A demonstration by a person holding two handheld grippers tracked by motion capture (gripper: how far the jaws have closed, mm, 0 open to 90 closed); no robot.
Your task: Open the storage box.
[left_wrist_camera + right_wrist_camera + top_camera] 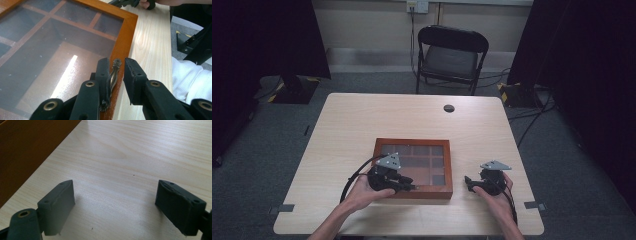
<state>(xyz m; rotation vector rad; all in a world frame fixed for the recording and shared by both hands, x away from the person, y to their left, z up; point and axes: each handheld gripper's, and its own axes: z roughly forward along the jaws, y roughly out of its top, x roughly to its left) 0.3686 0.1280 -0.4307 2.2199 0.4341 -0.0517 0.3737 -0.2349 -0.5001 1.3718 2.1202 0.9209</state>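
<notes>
A flat wooden box (412, 142) with a glass lid over several compartments lies on the table near the front. A small brass handle (115, 68) sits on the lid's front frame (125, 32). My left gripper (117, 62) straddles that handle: one jaw is against it and the other stands a little off, so it is open. From above, the left gripper (409, 187) sits at the box's front edge. My right gripper (467, 182) rests on the table right of the box, jaws wide open with bare wood between them (115, 195). The box's side (25, 150) is at its left.
A dark cable hole (449, 108) is set in the light wooden table (362, 115) toward the back. A black folding chair (452, 55) stands beyond the table, with dark curtains on both sides and cables on the floor. A white sleeve (190, 75) lies at the table's edge.
</notes>
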